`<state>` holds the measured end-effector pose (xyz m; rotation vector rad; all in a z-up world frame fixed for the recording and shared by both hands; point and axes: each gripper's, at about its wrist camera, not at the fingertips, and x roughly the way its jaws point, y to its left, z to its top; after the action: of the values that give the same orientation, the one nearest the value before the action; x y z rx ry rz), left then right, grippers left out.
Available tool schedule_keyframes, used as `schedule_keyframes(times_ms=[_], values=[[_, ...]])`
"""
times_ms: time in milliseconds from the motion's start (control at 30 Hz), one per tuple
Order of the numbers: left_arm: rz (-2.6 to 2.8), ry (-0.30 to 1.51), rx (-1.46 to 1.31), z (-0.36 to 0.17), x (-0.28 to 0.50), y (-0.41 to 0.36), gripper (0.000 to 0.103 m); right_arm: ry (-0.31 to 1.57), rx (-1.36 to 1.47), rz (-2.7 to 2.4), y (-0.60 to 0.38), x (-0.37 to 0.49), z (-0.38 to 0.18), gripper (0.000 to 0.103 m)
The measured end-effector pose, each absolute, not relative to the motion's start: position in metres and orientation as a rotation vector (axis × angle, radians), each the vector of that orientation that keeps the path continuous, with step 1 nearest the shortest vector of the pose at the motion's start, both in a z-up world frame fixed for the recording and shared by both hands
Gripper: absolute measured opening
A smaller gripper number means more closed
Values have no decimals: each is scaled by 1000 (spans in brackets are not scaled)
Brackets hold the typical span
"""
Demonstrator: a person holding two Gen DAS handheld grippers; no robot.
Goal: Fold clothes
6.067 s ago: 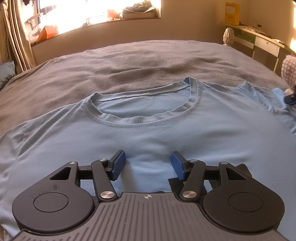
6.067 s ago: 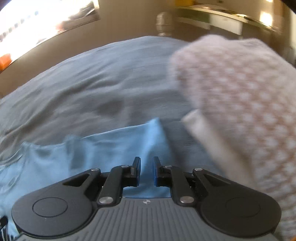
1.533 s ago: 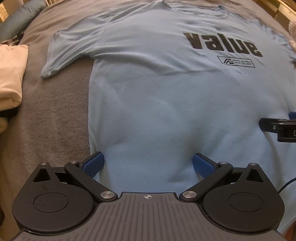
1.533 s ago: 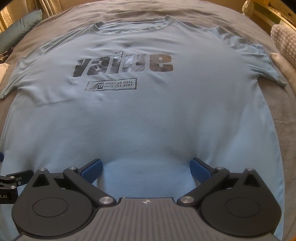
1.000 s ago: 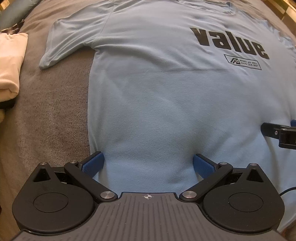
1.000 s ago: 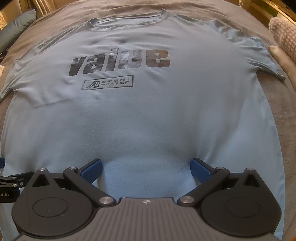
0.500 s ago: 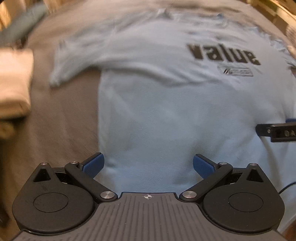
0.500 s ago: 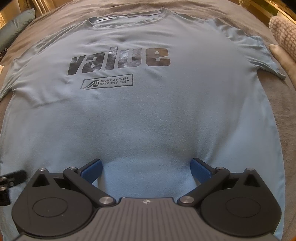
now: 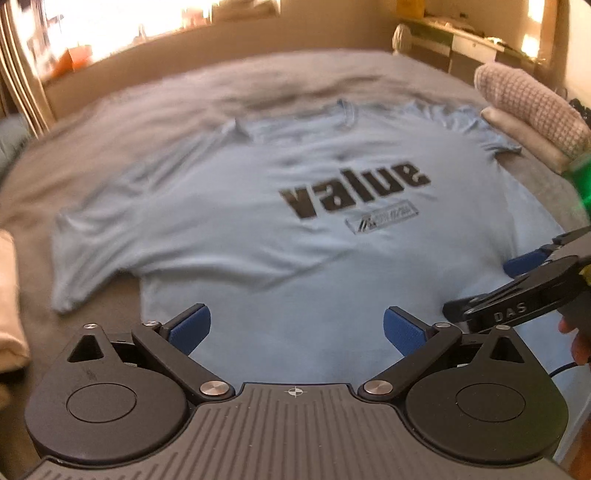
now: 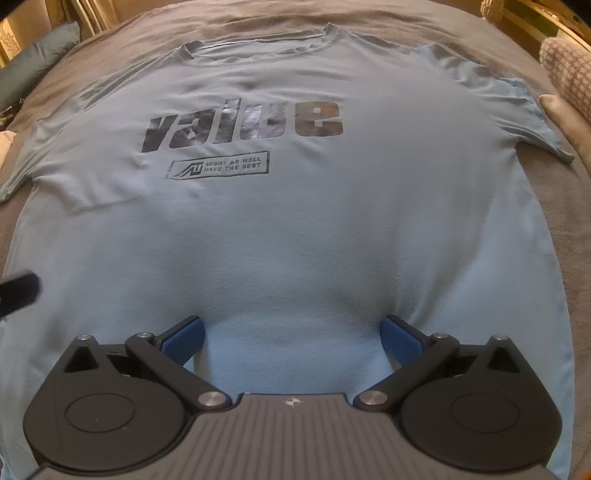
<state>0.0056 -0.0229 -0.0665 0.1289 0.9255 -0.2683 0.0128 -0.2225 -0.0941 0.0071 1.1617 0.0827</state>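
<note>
Left tongs (image 9: pixel 296 328) spread wide but easing inward, nothing but the shirt's lower front showing between the blue pads (image 9: pixel 190 325), no cloth pinched. Right tongs (image 10: pixel 291 338) spread just as wide, poised over the hem end of the shirt (image 10: pixel 295 229), pads (image 10: pixel 400 338) apart, gripping nothing; whether the tips touch the cloth, hard to tell.

Shirt laid flat and face up on the bed (image 10: pixel 554 206), pale blue, hem nearest both tongs, collar farthest ahead. Black "value" print (image 10: pixel 242 125) well ahead of the right tongs and a touch to their left, with a small boxed line of text (image 10: pixel 218 166) just below it. Sleeves fanned out to either side; one sleeve (image 9: pixel 88 258) ahead and left of the left tongs, its end lying on the grey cover.

From the left view, blurred all over: right tongs (image 9: pixel 524 295) poking in from the right edge, beside the left tongs and above the shirt's side, a bit of a hand (image 9: pixel 580 343) behind them. Knitted pillow (image 9: pixel 532 107) far ahead on the right, past the shirt's shoulder. Cream cloth (image 9: pixel 11 302) at the left edge, beside the left tongs, off the shirt. Bright window (image 9: pixel 122 26) far ahead beyond the bed.

From the right view: dark tip of the left tongs (image 10: pixel 16 288) at the left edge, over the shirt's side.
</note>
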Motion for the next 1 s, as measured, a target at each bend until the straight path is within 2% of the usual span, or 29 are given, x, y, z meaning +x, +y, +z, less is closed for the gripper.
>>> schedule_keyframes(times_ms=[167,367,567,633,667,833,900,1000], values=[[-235,985,38,-67,21,-3,84,1160,2,101,-223,12,-94,103],[-250,1041,14,-40,26,20,84,1046,6,300,-214,-6,-68,102],[-289,1129,-77,3,32,58,87,951,-63,753,-162,-38,-48,93],[-293,1129,-111,7,34,64,88,961,-82,901,-140,-49,-50,86],[-291,1126,-117,7,35,64,88,976,-93,968,-128,-55,-53,77],[-307,1071,-62,-21,33,45,88,1030,-168,1228,-77,-90,-70,51],[-311,1061,-11,-38,31,32,86,1047,-213,1272,-62,-102,-78,29],[-321,1055,68,-60,27,14,84,1070,-276,1314,-46,-120,-93,20]])
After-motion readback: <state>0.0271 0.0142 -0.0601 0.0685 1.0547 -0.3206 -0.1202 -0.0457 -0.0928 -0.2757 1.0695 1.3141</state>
